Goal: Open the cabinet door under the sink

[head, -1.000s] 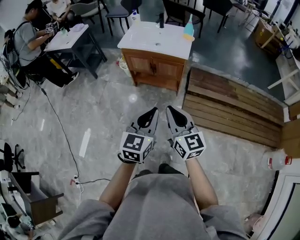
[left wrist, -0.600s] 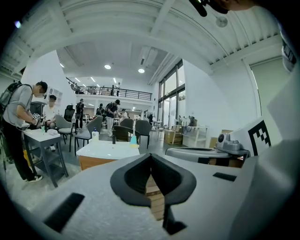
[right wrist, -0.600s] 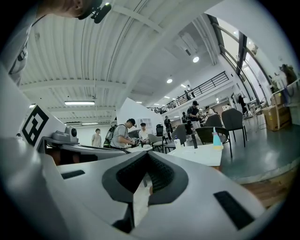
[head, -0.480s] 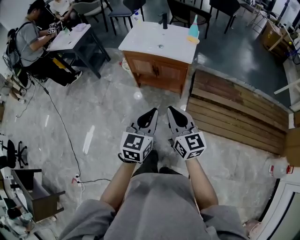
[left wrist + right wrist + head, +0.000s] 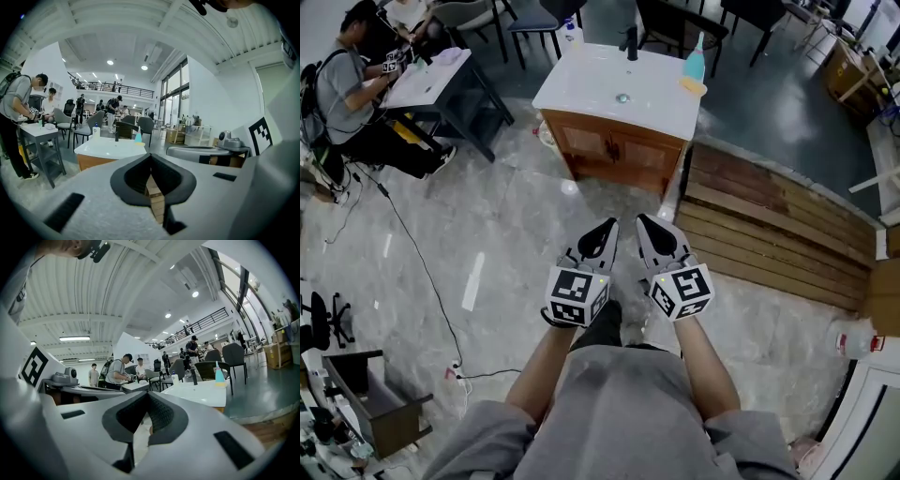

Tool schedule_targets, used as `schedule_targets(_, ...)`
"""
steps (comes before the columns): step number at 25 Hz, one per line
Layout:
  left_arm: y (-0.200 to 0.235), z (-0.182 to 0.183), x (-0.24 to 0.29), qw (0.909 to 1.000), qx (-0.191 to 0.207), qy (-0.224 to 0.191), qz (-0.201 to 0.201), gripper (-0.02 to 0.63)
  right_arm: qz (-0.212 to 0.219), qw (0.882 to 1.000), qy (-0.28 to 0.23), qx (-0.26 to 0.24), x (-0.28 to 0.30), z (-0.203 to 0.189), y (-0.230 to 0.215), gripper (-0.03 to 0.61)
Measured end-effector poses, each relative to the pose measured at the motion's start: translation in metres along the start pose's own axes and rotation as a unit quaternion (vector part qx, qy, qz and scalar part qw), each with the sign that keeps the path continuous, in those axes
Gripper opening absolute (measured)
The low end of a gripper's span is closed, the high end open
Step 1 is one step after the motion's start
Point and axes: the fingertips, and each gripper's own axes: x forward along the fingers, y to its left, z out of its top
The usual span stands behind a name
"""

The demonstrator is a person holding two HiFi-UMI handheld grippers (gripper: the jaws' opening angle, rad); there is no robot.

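The sink cabinet stands ahead across the marble floor, with a white countertop point(image 5: 619, 89) and two shut wooden doors point(image 5: 619, 152) under it. My left gripper point(image 5: 608, 228) and right gripper point(image 5: 641, 222) are held side by side in front of my body. Both point at the cabinet from well short of it. Both are shut with nothing between the jaws. In the left gripper view the cabinet point(image 5: 101, 152) shows beyond the meeting jaws of the left gripper point(image 5: 151, 157). In the right gripper view the countertop point(image 5: 199, 392) lies past the right gripper point(image 5: 147, 398).
A low stack of wooden planks point(image 5: 769, 220) lies right of the cabinet. A black faucet point(image 5: 631, 42) and a blue bottle point(image 5: 698, 61) sit on the countertop. A person point(image 5: 342, 80) sits at a grey table point(image 5: 431, 75) at the far left. A cable point(image 5: 422, 262) crosses the floor.
Both grippers have moved forward with me toward the cabinet, which now sits lower and larger in the head view. The jaws stayed shut and the doors stayed shut.
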Motion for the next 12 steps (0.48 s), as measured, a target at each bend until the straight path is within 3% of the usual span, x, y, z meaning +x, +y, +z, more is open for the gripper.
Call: schedule_targets(12, 0.103, 0.003, 0.054, 0.9993, -0.032, 0.014, -0.014, 0.008, -0.022, 0.999, 0.035, 0.001, 0.112, -0.005, -0.017, 0.009)
